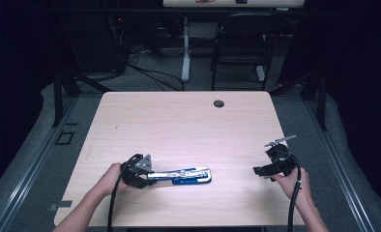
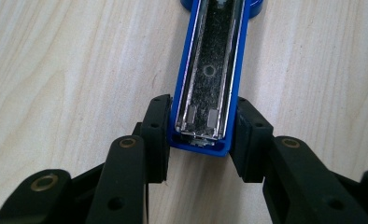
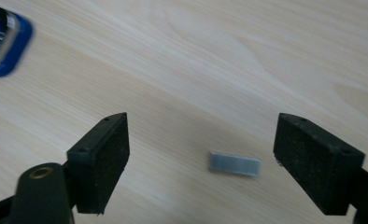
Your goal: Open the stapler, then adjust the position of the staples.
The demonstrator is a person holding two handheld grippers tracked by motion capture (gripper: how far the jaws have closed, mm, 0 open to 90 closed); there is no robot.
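Between the wide-open right gripper's (image 3: 201,163) jaws lies the staple strip (image 3: 234,164), long axis spanning the gap; the left gripper (image 2: 201,140) clamps the opened stapler (image 2: 210,74) lying on the table (image 1: 179,121).

Table (image 1: 179,121): we see a light wood top with rounded corners, its far half bare.
Grommet hole (image 1: 219,103): a small dark round hole near the table's far edge, right of centre.
Chair (image 1: 241,43): we find a dark folding chair on the floor beyond the table, far right.
Cables (image 1: 150,72): dark cords lie loose on the floor, far left of the chair.
White leg (image 1: 185,48): an upright post of a further desk, left of the chair.
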